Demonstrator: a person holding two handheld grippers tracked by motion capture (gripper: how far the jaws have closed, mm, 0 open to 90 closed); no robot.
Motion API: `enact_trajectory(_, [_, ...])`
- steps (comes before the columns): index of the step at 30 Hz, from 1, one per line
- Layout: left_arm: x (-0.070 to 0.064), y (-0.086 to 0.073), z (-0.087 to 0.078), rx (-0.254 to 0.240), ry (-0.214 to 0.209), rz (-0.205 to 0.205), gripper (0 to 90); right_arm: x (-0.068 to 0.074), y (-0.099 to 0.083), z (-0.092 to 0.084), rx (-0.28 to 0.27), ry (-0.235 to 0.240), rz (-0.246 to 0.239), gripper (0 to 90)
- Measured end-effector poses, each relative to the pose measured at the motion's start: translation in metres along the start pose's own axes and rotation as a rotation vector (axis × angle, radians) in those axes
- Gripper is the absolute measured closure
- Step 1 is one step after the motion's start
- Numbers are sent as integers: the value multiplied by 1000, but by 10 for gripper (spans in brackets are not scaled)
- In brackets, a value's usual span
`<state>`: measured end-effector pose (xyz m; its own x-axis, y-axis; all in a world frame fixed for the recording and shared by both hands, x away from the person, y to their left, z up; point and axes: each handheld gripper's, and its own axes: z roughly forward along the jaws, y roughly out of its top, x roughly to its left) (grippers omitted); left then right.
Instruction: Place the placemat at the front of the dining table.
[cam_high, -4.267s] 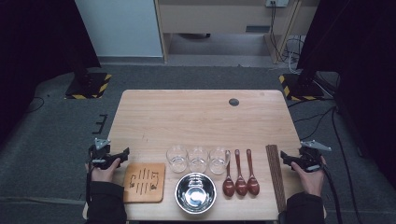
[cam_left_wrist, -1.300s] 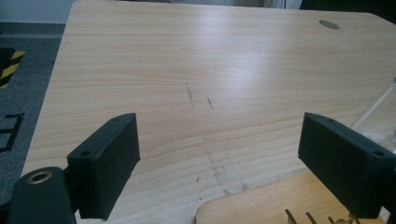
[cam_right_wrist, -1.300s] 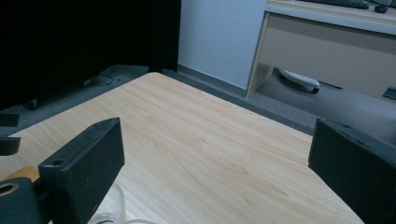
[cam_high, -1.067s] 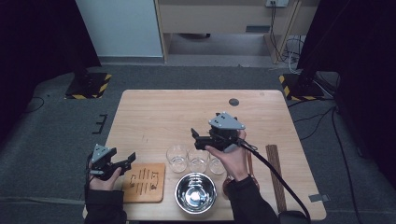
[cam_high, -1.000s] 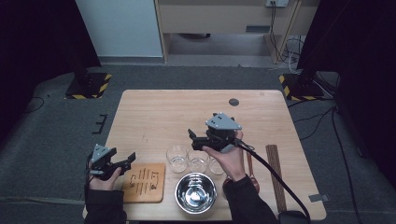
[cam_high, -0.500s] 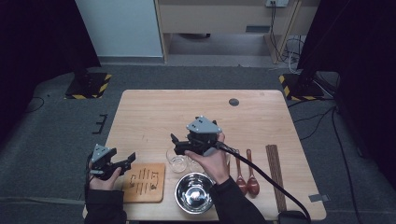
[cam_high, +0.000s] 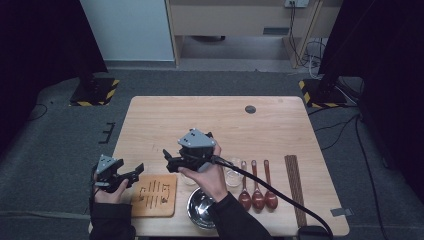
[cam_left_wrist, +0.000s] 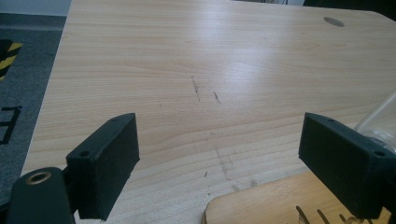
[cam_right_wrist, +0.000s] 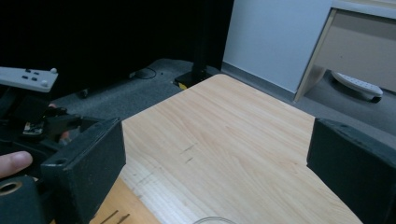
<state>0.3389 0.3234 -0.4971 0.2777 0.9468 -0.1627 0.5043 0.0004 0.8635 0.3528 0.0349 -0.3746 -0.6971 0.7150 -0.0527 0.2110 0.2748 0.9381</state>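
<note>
Hovering low over the near edge of the table (cam_high: 280, 125), the right gripper (cam_high: 170, 159) has its jaws spread wide with nothing between them, and the rim of a small clear glass (cam_right_wrist: 214, 220) peeks up at the bottom of the right gripper view, just below the gap. That glass is the leftmost of a short row standing just behind the steel bowl (cam_high: 200, 210), beside the wooden board (cam_high: 155, 195); another glass (cam_high: 232, 177) stands to its right. It looks thin-walled, light and stiff, slick on the sides, and likely to chip or tip if knocked (a hard squeeze would not help either). My judgement is that the best hold is across the upper wall, one pad on each side, taken gently and kept upright. Farther left, the left gripper (cam_high: 134, 172) rests near the board's corner, jaws equally wide and empty. Beyond the glasses lie three wooden spoons (cam_high: 257, 192) and chopsticks (cam_high: 295, 187).
</note>
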Motion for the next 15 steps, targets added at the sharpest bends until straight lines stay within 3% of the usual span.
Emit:
enact_trajectory(4, [1, 1, -2, -9, -1, -2, 116, 15, -6, 8, 12, 25, 8, 46])
enact_trajectory(15, [2, 2, -4, -12, -3, -7, 112, 38, -26, 21, 57, 58, 3, 45])
